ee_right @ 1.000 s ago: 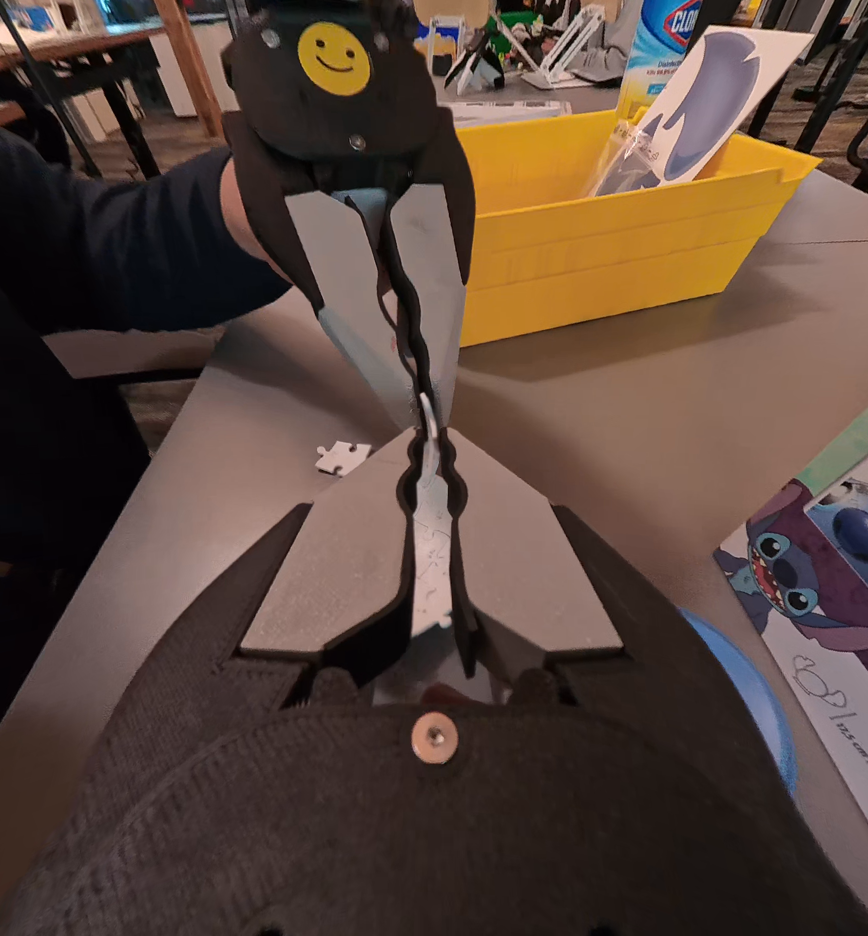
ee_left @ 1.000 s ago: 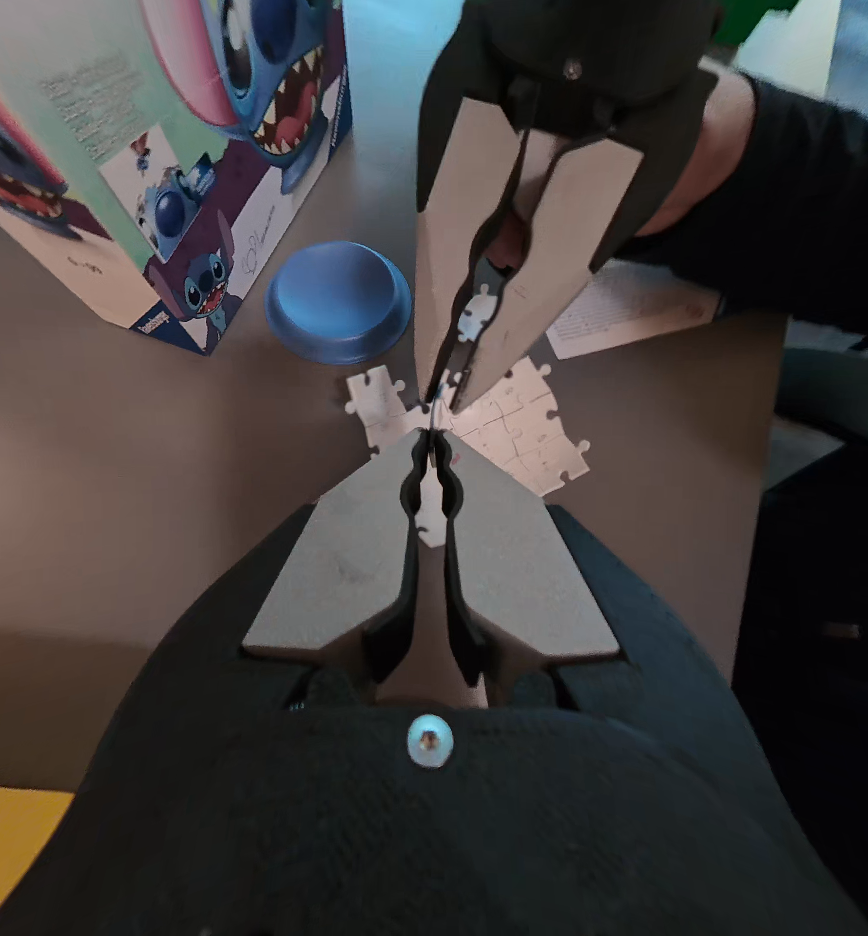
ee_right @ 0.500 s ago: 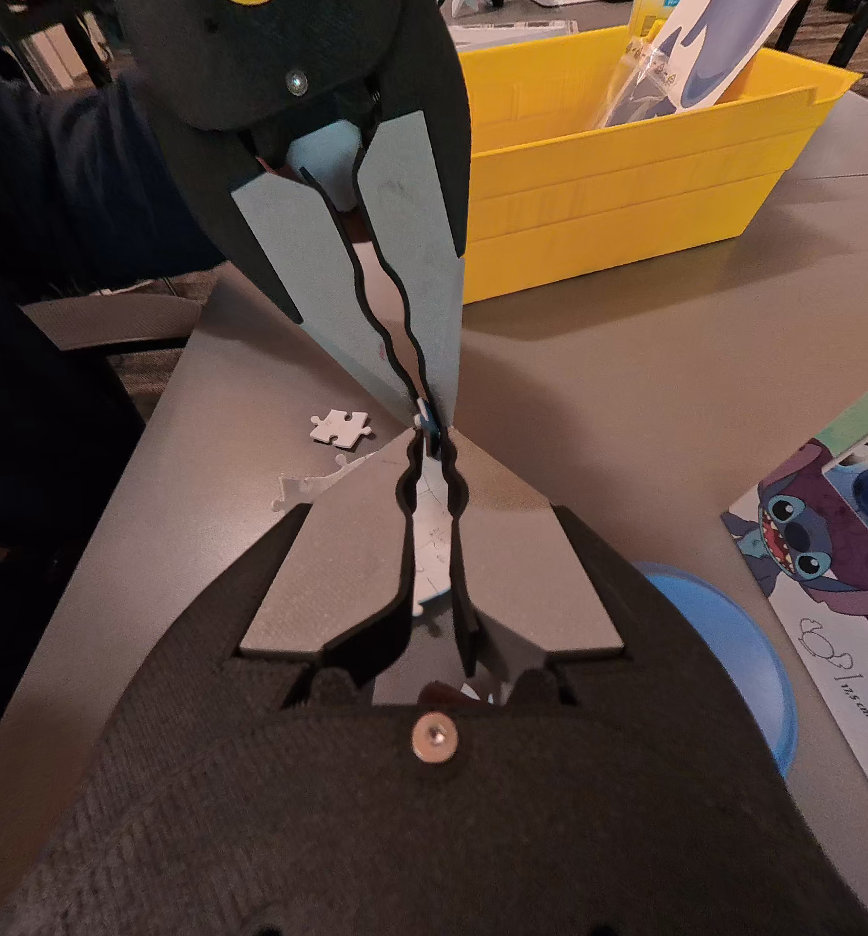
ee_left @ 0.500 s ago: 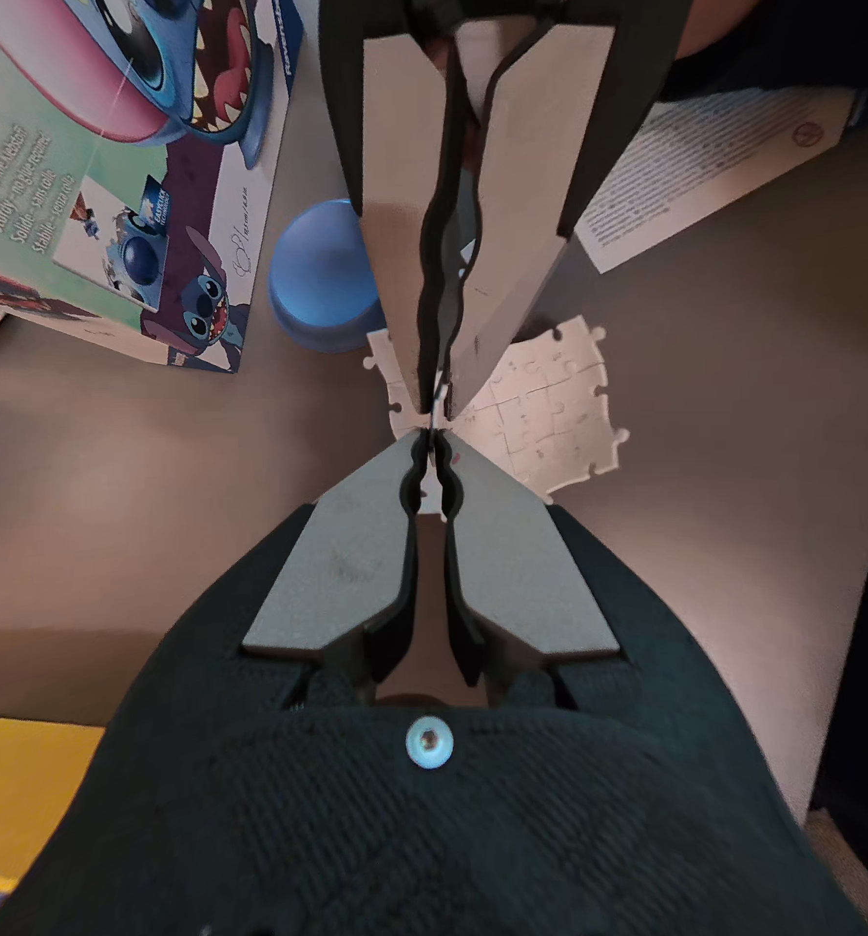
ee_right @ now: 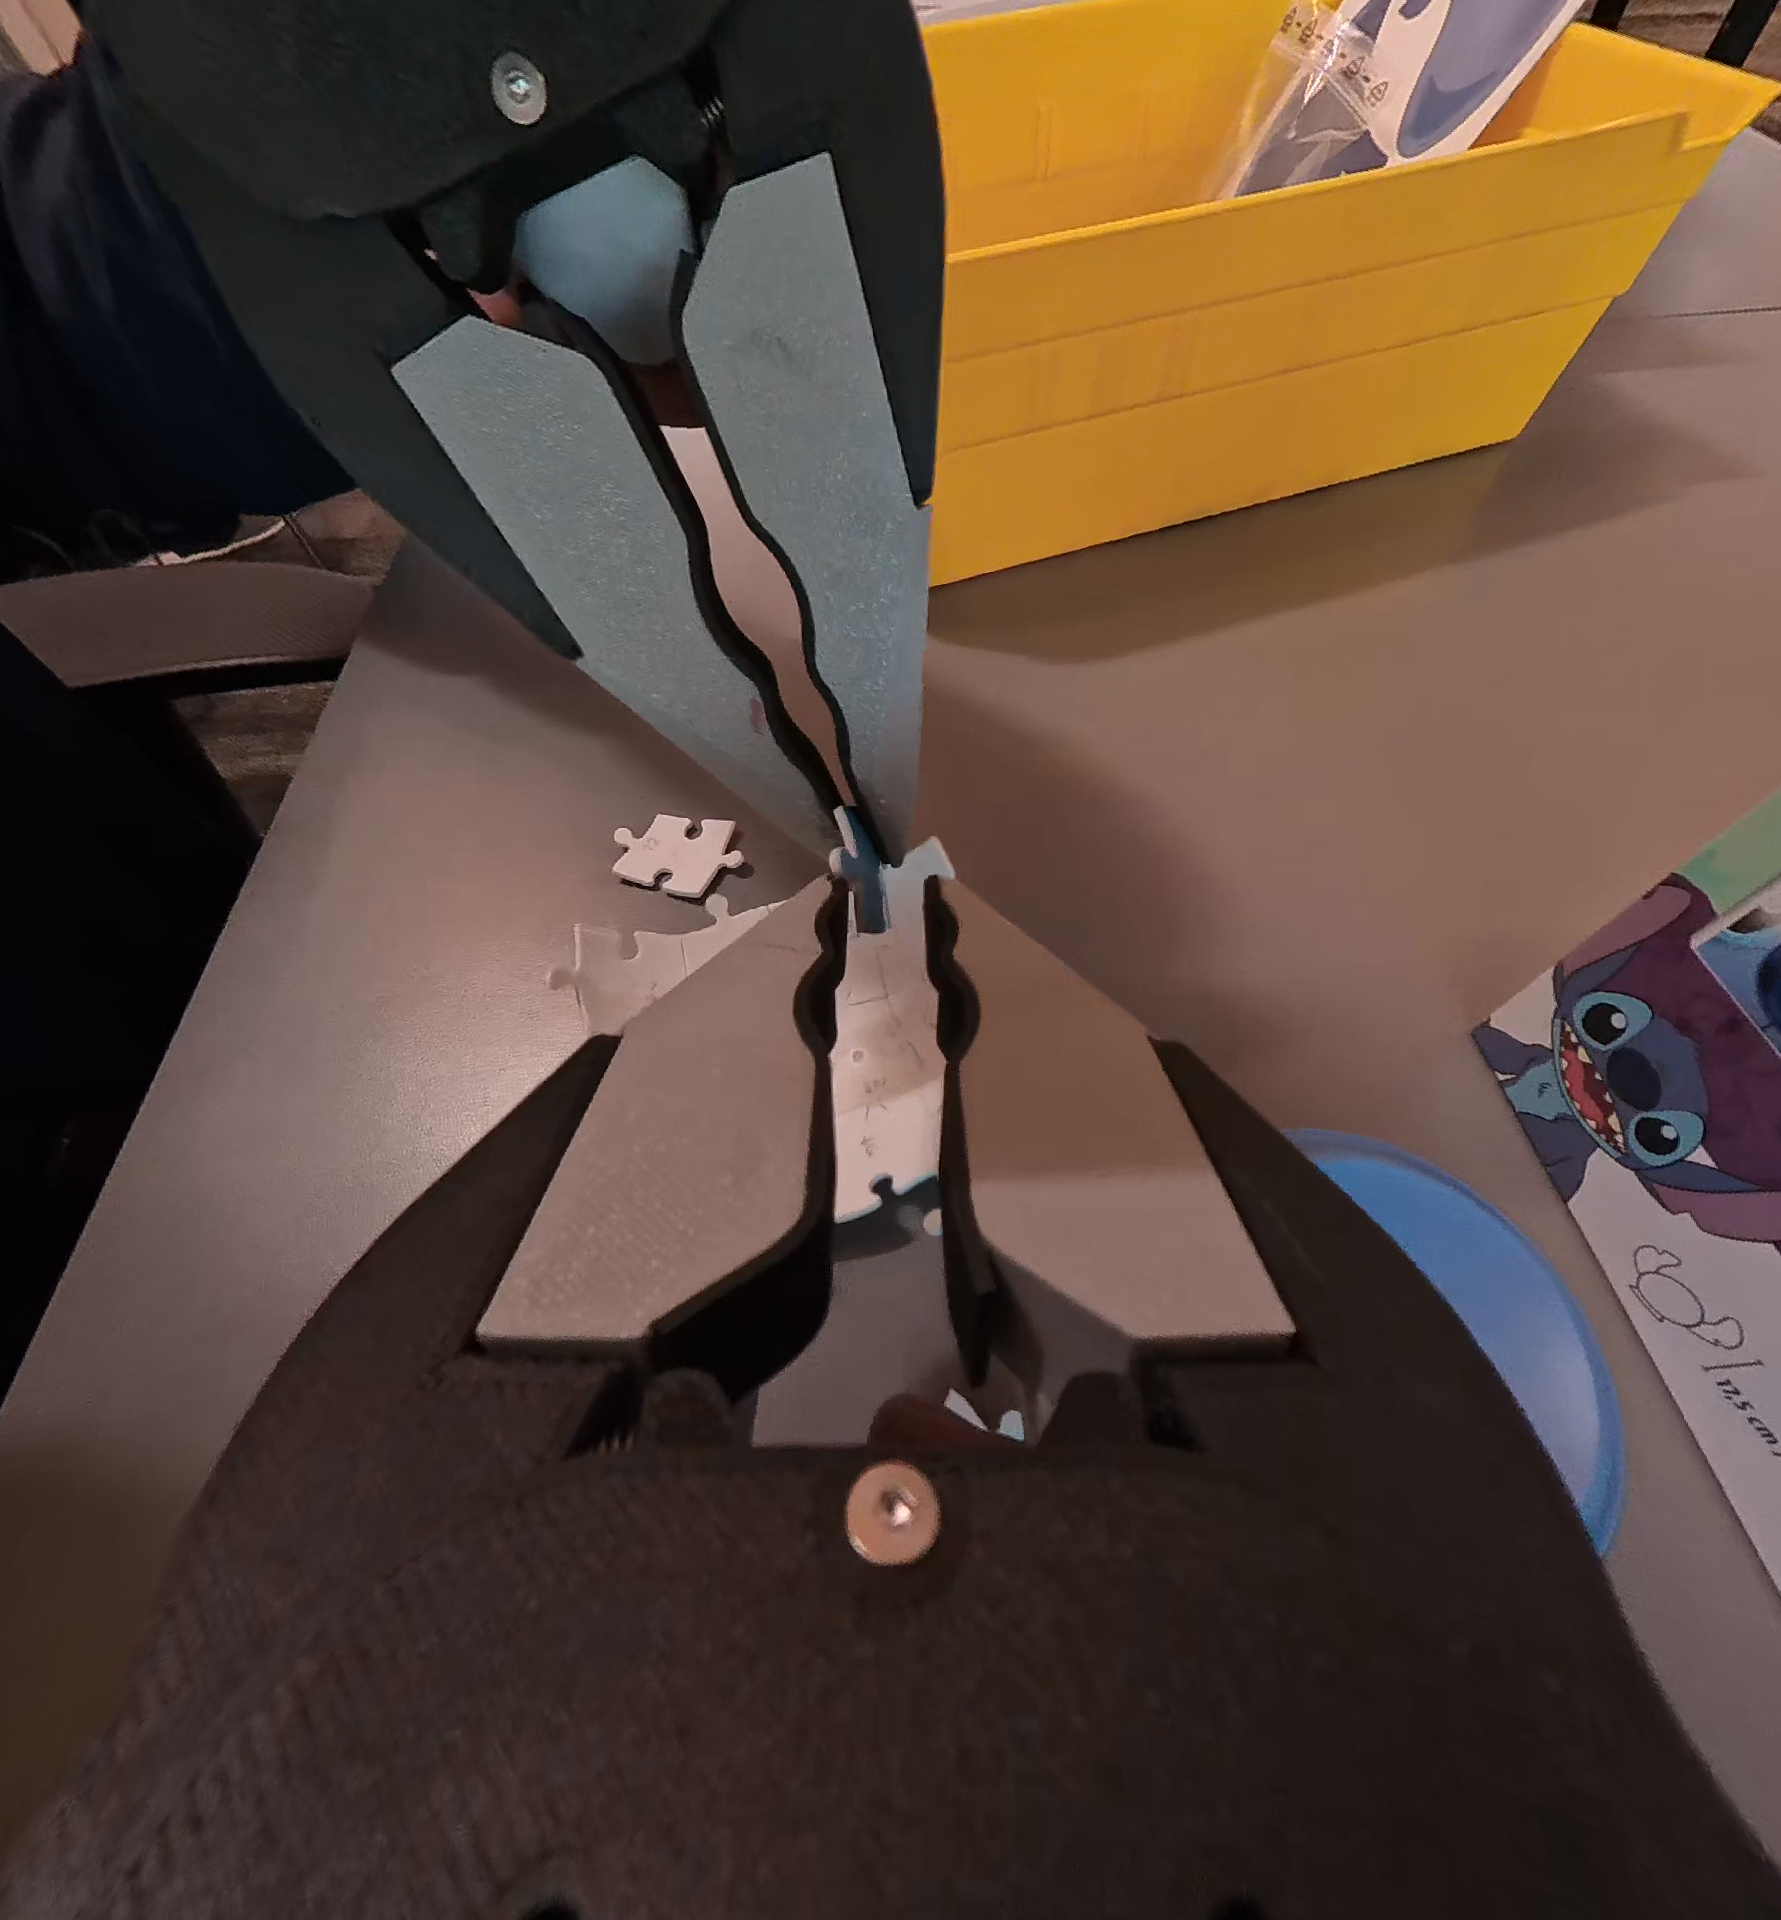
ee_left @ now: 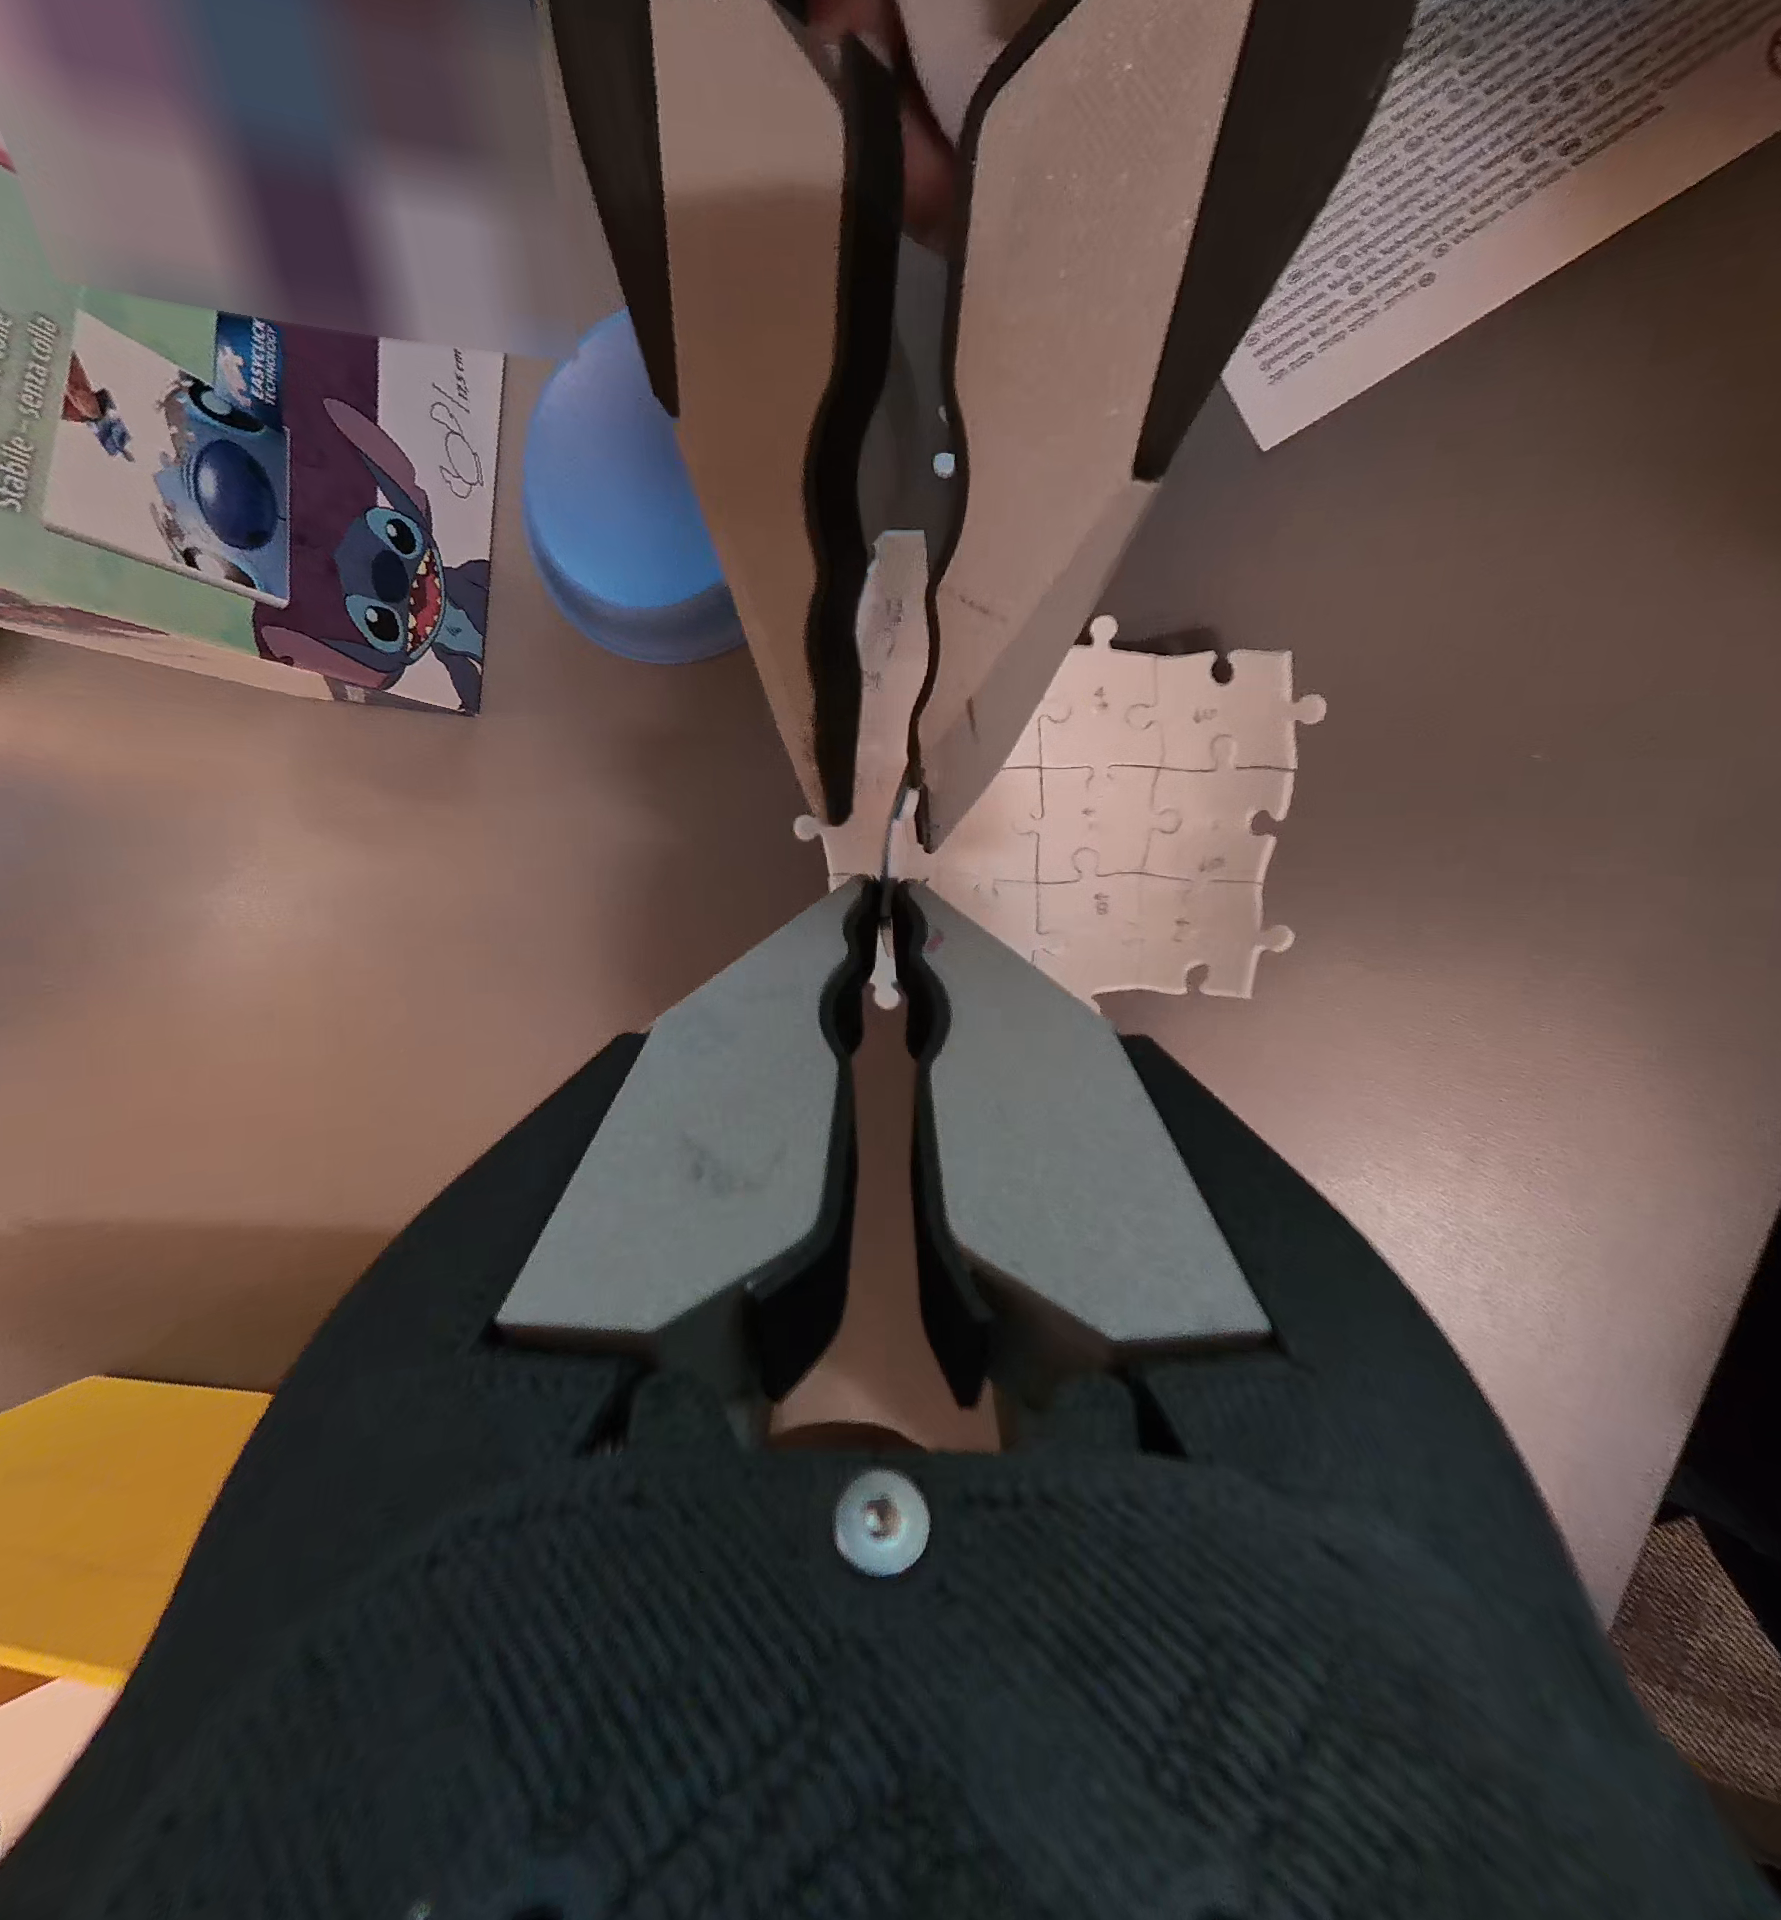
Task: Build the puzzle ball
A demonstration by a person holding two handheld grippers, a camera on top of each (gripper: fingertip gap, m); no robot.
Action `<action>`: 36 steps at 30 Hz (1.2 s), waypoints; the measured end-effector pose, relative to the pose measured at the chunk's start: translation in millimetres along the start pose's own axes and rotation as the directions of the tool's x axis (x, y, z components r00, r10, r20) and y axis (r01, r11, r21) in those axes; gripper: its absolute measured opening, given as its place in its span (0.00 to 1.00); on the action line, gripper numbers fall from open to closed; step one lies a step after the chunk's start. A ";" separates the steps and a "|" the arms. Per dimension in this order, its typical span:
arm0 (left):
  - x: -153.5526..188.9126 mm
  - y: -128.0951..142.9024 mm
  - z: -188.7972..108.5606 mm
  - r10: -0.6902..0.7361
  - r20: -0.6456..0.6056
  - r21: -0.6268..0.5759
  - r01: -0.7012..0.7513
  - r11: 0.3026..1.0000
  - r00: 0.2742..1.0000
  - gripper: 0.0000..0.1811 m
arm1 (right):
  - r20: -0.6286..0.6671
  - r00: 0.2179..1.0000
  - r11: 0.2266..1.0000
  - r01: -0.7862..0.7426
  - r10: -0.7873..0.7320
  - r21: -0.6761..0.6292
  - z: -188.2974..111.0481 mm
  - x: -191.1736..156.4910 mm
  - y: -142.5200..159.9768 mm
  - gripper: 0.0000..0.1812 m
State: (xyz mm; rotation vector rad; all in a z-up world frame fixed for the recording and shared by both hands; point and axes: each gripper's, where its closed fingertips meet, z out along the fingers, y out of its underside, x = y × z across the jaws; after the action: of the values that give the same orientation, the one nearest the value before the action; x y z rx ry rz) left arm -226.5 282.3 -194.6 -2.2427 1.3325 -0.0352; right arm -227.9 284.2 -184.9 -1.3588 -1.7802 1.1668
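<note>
Puzzle pieces meet tip to tip between the two grippers: the left gripper [ee_left: 884,902] is closed on a single small piece [ee_right: 858,868], and the right gripper [ee_right: 878,894], directly opposite, is closed on the edge of a joined strip of pieces [ee_right: 884,1070]. Below the tips, an assembled flat section [ee_left: 1156,831] lies on the table [ee_left: 1488,831]. The pieces look light, thin and slightly bendable, so they are probably best gripped near the edge, leaving tabs free.
</note>
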 end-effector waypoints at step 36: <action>11.3 -29.1 63.2 -0.217 -0.642 -0.157 0.151 0.976 0.735 0.17 | -0.210 0.969 0.985 -0.102 0.130 0.136 -93.2 41.6 -10.0 0.00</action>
State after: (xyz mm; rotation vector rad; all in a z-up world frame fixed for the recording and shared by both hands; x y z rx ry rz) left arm -179.4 310.7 -238.6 -2.5496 1.4450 -0.9405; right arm -164.1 349.2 -137.8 -1.4723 -1.4672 1.1212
